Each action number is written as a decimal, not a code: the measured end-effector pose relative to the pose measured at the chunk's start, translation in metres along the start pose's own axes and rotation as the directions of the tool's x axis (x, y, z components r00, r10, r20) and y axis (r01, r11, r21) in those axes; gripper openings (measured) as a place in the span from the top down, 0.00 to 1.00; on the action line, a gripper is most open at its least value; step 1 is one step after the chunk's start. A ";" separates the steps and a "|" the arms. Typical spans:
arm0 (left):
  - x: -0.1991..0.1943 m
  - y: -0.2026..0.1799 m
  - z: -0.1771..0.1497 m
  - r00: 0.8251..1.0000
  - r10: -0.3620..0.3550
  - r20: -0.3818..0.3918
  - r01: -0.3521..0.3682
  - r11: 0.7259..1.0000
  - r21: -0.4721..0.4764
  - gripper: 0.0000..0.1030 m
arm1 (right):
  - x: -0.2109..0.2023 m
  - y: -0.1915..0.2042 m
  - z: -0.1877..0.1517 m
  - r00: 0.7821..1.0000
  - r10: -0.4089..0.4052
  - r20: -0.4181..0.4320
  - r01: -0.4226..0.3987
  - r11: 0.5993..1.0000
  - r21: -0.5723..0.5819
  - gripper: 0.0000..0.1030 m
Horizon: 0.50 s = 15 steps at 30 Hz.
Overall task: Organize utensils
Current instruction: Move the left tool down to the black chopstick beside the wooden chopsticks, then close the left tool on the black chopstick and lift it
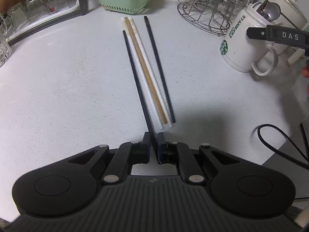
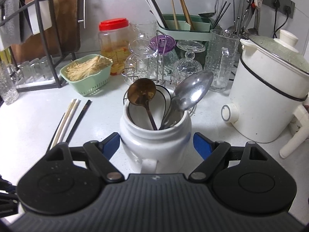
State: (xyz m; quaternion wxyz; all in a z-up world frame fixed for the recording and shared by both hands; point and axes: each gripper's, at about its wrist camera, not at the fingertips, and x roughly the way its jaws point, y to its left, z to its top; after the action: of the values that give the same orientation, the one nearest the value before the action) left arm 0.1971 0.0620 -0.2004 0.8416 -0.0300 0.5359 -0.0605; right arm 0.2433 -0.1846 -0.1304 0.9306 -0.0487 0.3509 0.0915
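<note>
**kitchenbot_fan:** So where are we in the utensil sorting? From the left wrist view, the left claw (image 1: 154, 147) is pressed together on the near end of a dark chopstick (image 1: 136, 81), the leftmost of five lying side by side on the white surface (image 1: 58, 89). Looks to me like the pick-up step for that one stick.

**umi_tinkerer:** Agreed. Its far end seems to rest on the surface beside the two white chopsticks (image 1: 142, 71), the brown chopstick (image 1: 144, 69) and the other dark chopstick (image 1: 159, 69). The next move probably calls for a clean lift, without dragging the neighbours, then a home for it.

**kitchenbot_fan:** What's the right claw (image 2: 155, 145) doing?

**umi_tinkerer:** It's spread, with the blue pads either side of the white mug (image 2: 154, 141) (the Starbucks one holding spoons) and apparently not pressing on it. I can't tell for sure on the left pad, the gap is tiny.

**kitchenbot_fan:** Only the right wrist view shows the green utensil caddy (image 2: 183, 26) at the back, with chopsticks already standing in it, my guess for the destination. Only the left view shows the actual pinch.
</note>
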 end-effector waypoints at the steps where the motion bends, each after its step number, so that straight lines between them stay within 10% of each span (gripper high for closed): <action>1: 0.000 0.005 0.000 1.000 -0.009 -0.001 0.009 1.000 -0.008 0.93 | 0.000 0.001 0.000 1.000 -0.010 -0.003 0.010 1.000 0.008 0.15; 15: -0.015 0.021 -0.022 1.000 0.008 -0.006 -0.009 0.978 -0.207 0.95 | -0.008 -0.001 0.001 0.999 0.040 0.007 -0.040 0.999 -0.010 0.14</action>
State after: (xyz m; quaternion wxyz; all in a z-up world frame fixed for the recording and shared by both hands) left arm 0.1722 0.0857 -0.1986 0.8328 -0.1149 0.5415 -0.0007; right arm 0.2388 -0.1867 -0.1242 0.9297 -0.0458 0.3478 0.1119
